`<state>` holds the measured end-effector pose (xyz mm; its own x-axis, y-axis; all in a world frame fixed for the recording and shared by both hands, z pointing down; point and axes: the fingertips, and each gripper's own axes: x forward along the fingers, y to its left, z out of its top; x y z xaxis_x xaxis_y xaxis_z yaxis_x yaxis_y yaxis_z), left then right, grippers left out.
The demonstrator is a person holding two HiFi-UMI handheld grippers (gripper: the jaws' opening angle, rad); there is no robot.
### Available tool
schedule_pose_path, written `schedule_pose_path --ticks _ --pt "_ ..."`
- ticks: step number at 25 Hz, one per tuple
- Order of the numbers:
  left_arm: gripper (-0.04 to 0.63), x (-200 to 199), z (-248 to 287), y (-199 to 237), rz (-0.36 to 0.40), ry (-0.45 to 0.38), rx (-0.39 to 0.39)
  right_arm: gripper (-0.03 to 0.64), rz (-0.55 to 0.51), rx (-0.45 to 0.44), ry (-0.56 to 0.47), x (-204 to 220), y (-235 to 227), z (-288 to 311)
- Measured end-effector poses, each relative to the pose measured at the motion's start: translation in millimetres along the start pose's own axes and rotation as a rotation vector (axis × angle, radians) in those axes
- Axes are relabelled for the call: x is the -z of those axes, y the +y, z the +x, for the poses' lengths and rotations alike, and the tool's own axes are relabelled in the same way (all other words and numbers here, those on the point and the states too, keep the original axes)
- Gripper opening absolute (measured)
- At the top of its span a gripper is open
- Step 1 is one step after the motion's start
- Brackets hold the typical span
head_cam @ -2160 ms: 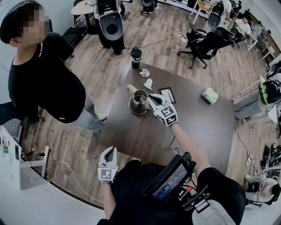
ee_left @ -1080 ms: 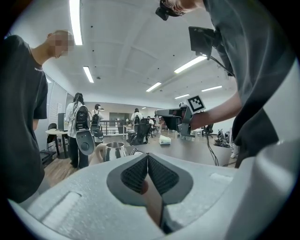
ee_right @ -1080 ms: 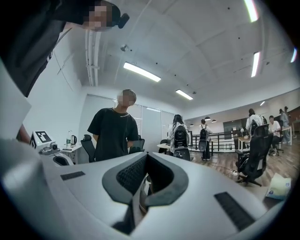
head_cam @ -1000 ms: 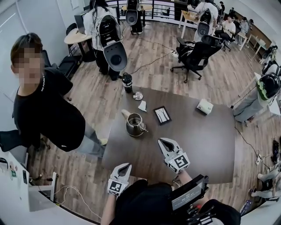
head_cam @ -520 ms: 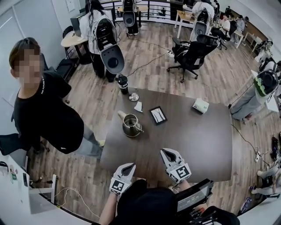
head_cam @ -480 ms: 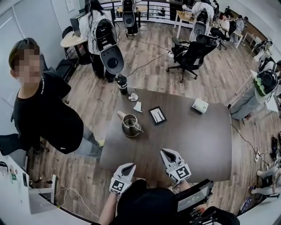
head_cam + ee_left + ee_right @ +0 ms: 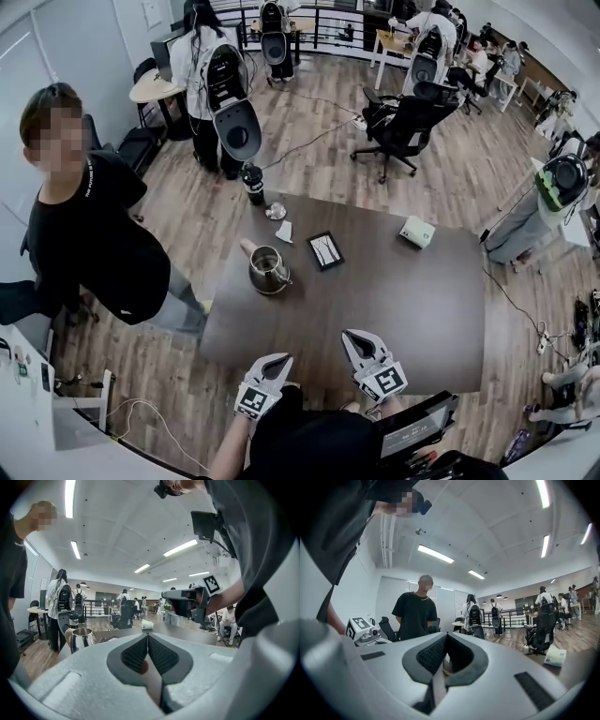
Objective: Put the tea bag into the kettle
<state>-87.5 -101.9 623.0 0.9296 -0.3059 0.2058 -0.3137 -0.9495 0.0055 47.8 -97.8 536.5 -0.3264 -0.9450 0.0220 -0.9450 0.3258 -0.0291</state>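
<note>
A dark table is seen from above on a wood floor. At its left a bystander in black is stood, apart from it.

Two grippers are held side by side at the table's near edge. The left gripper is seen with its jaws pressed together, and nothing is caught between the pads. The right gripper is likewise closed tight, and nothing is gripped in it either. Both are kept well apart from everything on the table.

The kettle is stood upright on the table's far left part, with its lid off and its mouth open. What lies inside cannot be made out.

Just right of it, and a little farther off, a dark tray is laid flat. A white box is placed well to the right, near the far edge. A black bottle is stood at the far left corner, and a small dish is set just beside it.

Between dish and kettle a white scrap is laid on the table. Whether it is the tea bag cannot be told.
</note>
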Motion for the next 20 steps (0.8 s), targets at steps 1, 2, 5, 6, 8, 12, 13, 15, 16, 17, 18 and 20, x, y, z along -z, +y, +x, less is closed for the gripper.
schedule_pose_path --ticks 1,2,5,6,8,12,13,15,16,17,18,20 --pt "0.006 0.4 2.0 -3.3 -0.004 -0.002 -0.002 0.006 0.0 -0.002 -0.001 -0.8 -0.8 -4.2" --pt "0.006 -0.5 4.4 -6.3 -0.006 -0.003 -0.004 0.006 -0.001 -0.003 -0.002 -1.6 -2.2 -8.1" --pt "0.006 -5.2 13.4 -15.9 -0.004 -0.006 -0.004 0.006 -0.003 -0.007 -0.004 -3.4 -8.7 -19.2" --pt "0.006 -6.0 16.1 -20.1 -0.005 -0.007 -0.003 0.006 -0.002 -0.008 -0.006 -3.9 -10.5 -23.5" --pt "0.006 -8.7 19.7 -29.9 0.0 -0.008 0.002 0.005 -0.001 -0.006 -0.009 -4.8 -13.0 -33.2" --pt "0.006 -11.1 25.0 -46.2 0.01 -0.006 0.004 0.005 -0.002 -0.007 -0.014 -4.7 -16.4 -49.8" --pt "0.006 -11.9 26.8 -49.7 0.011 -0.005 0.004 0.005 -0.002 -0.006 -0.017 -5.0 -17.9 -53.4" --pt "0.006 -14.8 31.0 -57.1 0.016 -0.003 0.01 0.005 0.002 -0.004 -0.024 -5.9 -22.0 -60.3" --pt "0.006 -16.7 33.0 -60.8 0.02 -0.002 0.013 0.005 0.004 -0.003 -0.028 -6.4 -23.9 -63.4" --pt "0.006 -18.5 34.7 -64.0 0.023 -0.001 0.016 0.005 0.006 -0.002 -0.031 -6.8 -25.6 -65.7" --pt "0.006 -20.2 36.4 -66.5 0.027 -0.001 0.018 0.005 0.007 -0.002 -0.035 -7.3 -27.1 -67.3" --pt "0.006 -22.8 39.5 -70.1 0.033 0.001 0.019 0.005 0.009 -0.003 -0.043 -8.5 -30.1 -69.2"
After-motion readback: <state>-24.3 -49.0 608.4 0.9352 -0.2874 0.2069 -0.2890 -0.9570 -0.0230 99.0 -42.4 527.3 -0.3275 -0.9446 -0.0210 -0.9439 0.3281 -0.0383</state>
